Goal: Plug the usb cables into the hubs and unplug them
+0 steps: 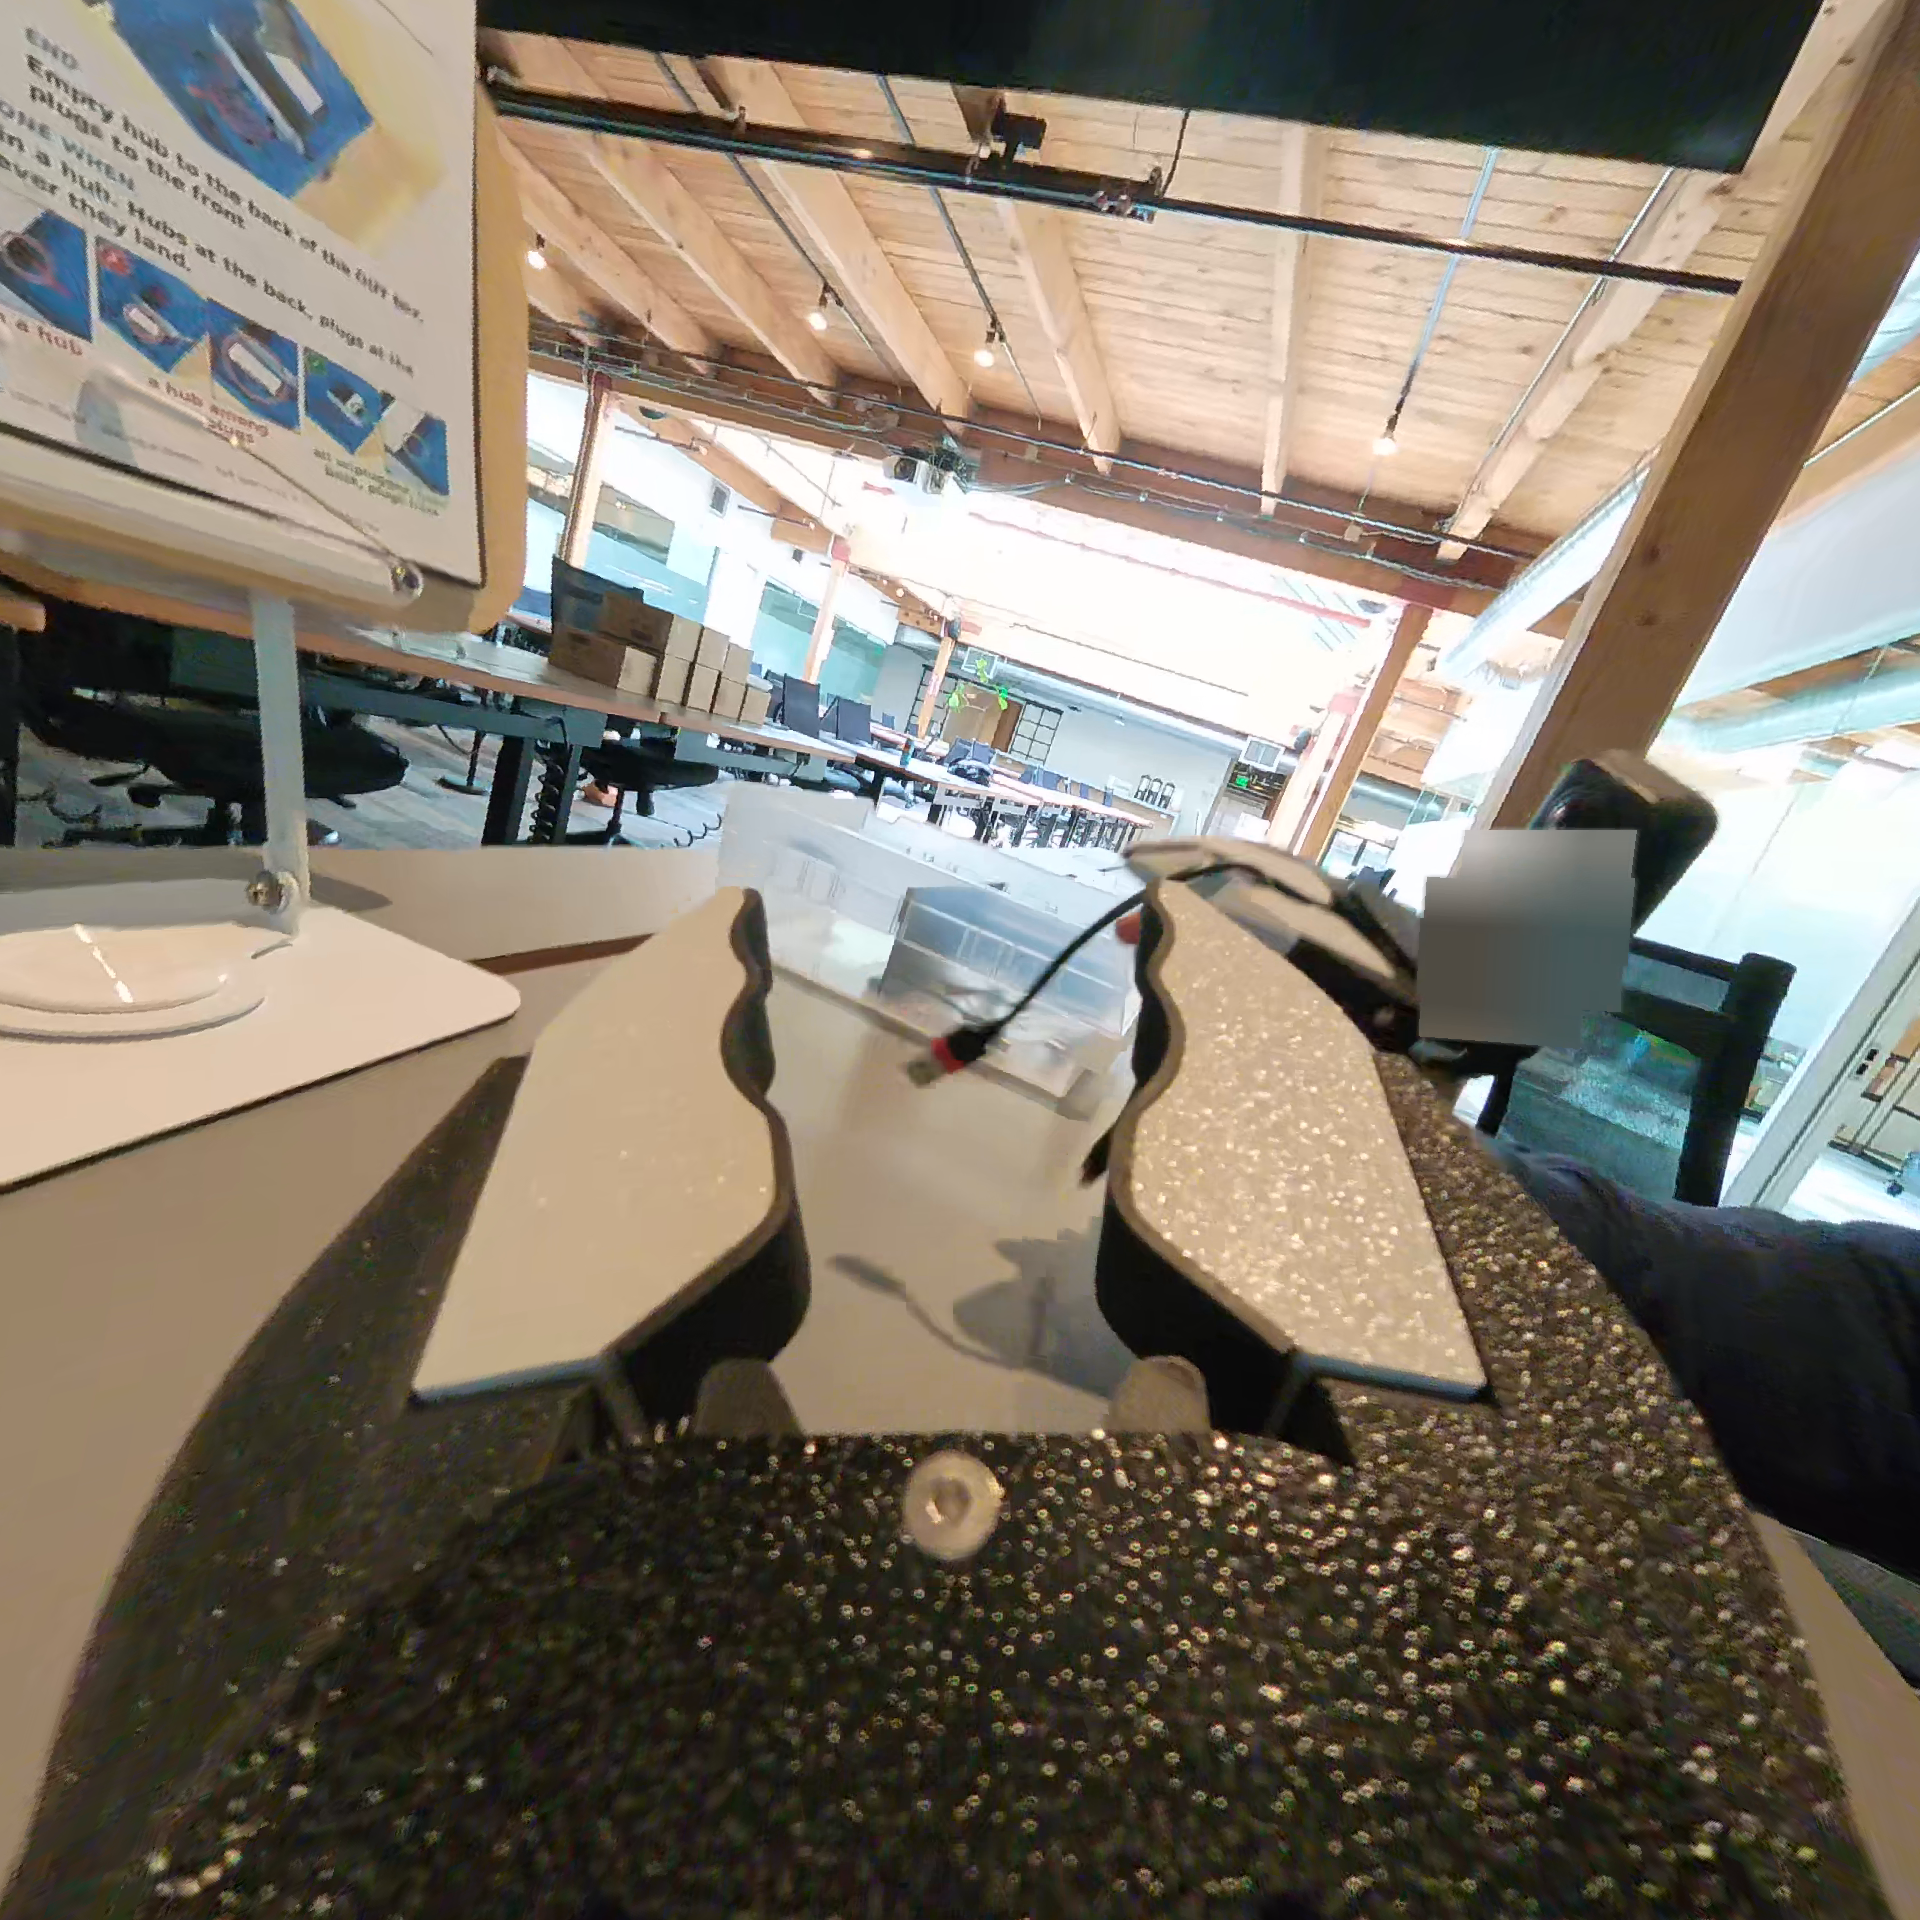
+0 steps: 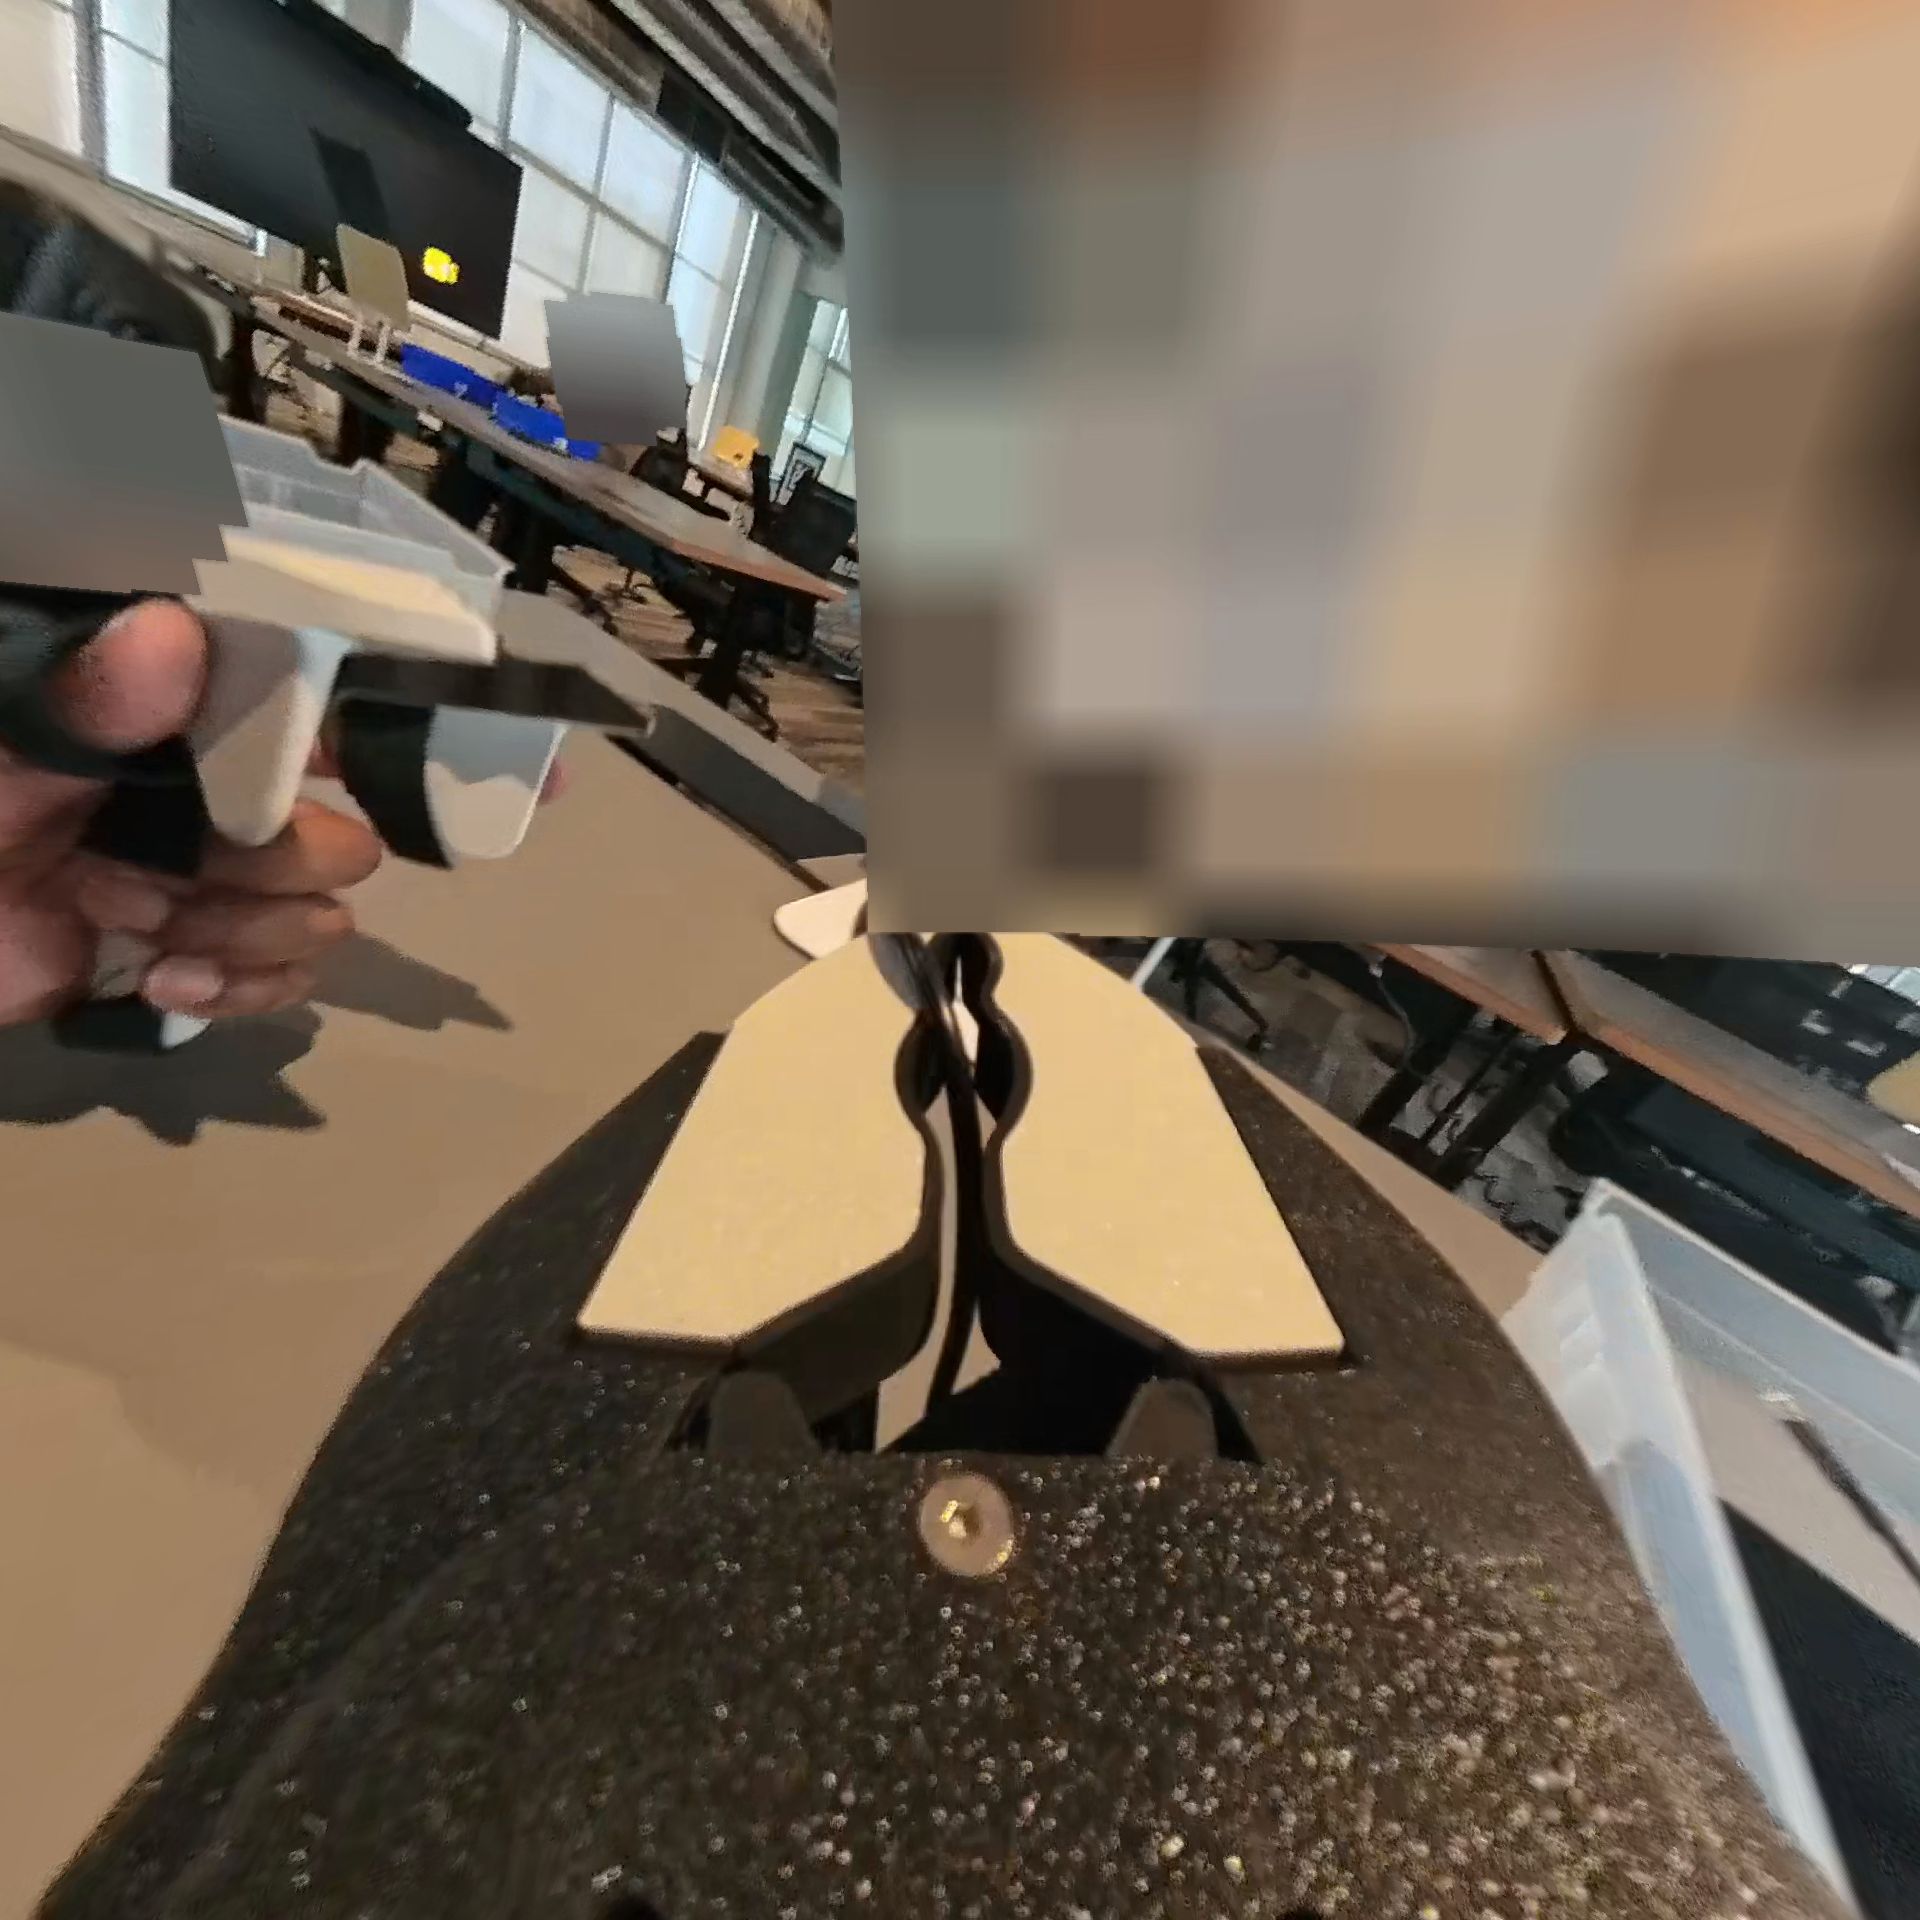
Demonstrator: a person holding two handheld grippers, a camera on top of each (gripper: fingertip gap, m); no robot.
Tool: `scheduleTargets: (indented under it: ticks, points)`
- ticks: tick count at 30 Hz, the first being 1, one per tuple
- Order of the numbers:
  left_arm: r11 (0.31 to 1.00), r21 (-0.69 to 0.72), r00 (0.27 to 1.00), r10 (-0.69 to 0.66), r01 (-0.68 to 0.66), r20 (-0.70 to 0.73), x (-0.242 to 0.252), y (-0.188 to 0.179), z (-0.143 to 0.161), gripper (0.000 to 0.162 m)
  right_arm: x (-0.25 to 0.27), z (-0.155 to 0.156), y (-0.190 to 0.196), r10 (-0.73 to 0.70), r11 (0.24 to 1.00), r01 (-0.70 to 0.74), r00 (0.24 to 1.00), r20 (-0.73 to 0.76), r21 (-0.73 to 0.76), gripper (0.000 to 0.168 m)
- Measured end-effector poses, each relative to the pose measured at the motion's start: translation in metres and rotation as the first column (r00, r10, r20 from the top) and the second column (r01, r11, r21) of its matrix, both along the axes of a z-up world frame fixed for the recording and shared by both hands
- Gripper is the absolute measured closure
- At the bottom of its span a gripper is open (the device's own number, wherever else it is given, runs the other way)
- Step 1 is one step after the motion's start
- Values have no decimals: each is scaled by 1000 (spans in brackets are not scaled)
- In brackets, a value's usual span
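- Left gripper (image 1: 951, 997): two grey-faced, wavy-edged fingers spread wide, nothing between them, held above the grey tabletop (image 1: 208, 1299).
- Thin black usb cable w/ red collar and metal plug (image 1: 940, 1055) hangs in the air past the left gripper's tips; plug end free, touching nothing, its shadow on the tabletop below.
- Cable runs up-right towards the right gripper (image 1: 1226, 873), seen farther off in left wrist view.
- Right gripper (image 2: 961, 971): tan-faced fingers pressed nearly together, pinching the black cable (image 2: 961, 1143), which passes down through the gap.
- Clear plastic bins (image 1: 997, 935) sit on the tabletop beyond the plug; contents blurred, can't tell a hub.
- White stand w/ printed instruction sheet (image 1: 239, 260) at left.
- Person's hand (image 2: 156, 883) grips the left gripper's handle in right wrist view.
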State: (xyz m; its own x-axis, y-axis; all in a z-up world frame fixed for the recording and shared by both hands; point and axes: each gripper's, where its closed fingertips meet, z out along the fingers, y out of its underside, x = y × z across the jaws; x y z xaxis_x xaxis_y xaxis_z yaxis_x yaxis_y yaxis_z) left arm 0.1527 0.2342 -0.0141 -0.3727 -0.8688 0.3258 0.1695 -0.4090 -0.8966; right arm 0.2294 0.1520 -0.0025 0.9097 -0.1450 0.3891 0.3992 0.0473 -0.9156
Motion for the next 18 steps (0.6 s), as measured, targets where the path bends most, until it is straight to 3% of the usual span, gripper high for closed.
scheduleTargets:
  ticks: [4, 11, 18]
  points:
    - [1000, -25, 998, -19, 18, -59, 7, 1, -16, 97, 15, 26, -17, -20, 998, 21, 1000, -13, 56, 168]
    - [999, 7, 996, -36, 36, -79, 9, -6, -19, 100, 56, 83, -61, -83, 979, 97, 993, -82, 178, 168]
    - [999, 21, 996, -41, 43, -82, 9, -9, -19, 102, 160, 97, -99, -314, 949, 315, 948, -59, 25, 168]
